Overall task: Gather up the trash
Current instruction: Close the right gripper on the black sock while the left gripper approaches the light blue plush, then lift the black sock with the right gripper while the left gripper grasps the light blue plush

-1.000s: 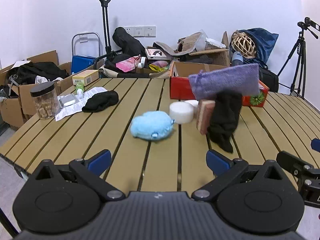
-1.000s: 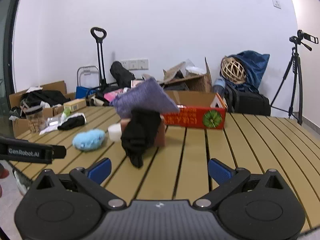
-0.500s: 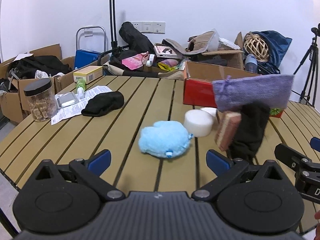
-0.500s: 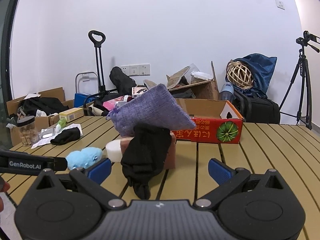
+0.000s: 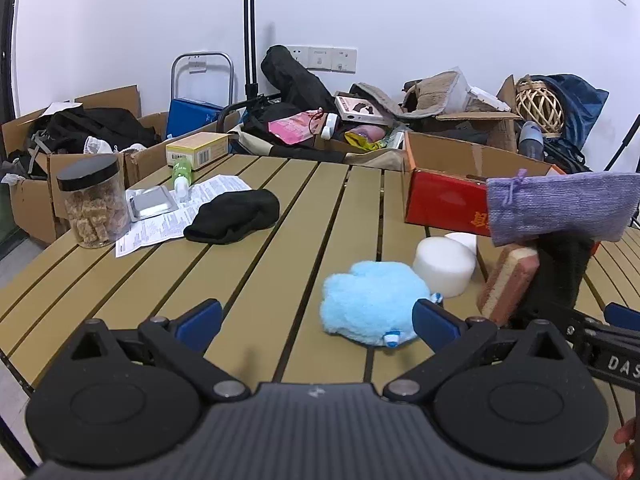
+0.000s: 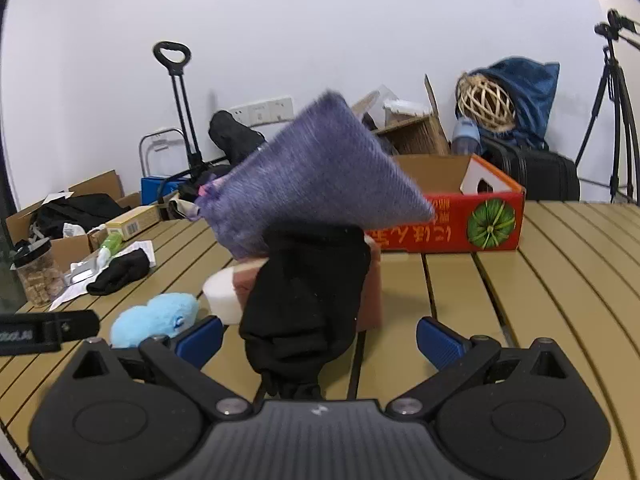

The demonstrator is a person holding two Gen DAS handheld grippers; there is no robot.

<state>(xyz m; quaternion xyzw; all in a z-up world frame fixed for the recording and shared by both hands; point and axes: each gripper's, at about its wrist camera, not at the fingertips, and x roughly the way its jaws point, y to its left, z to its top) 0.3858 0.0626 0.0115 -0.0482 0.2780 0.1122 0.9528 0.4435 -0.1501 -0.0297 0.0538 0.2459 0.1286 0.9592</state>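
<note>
With both the left gripper (image 5: 316,316) and right gripper (image 6: 318,330) spread wide and empty, the limp black cloth (image 6: 306,300) at twelve o'clock could drag the balanced purple knitted pouch (image 6: 316,176) off the pink sponge block (image 6: 370,284).

Bright even light, fisheye-bent edges, dark corner vignetting.

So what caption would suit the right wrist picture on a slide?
Open right gripper nears a black cloth draped on a pink block, purple pouch on top.
</note>
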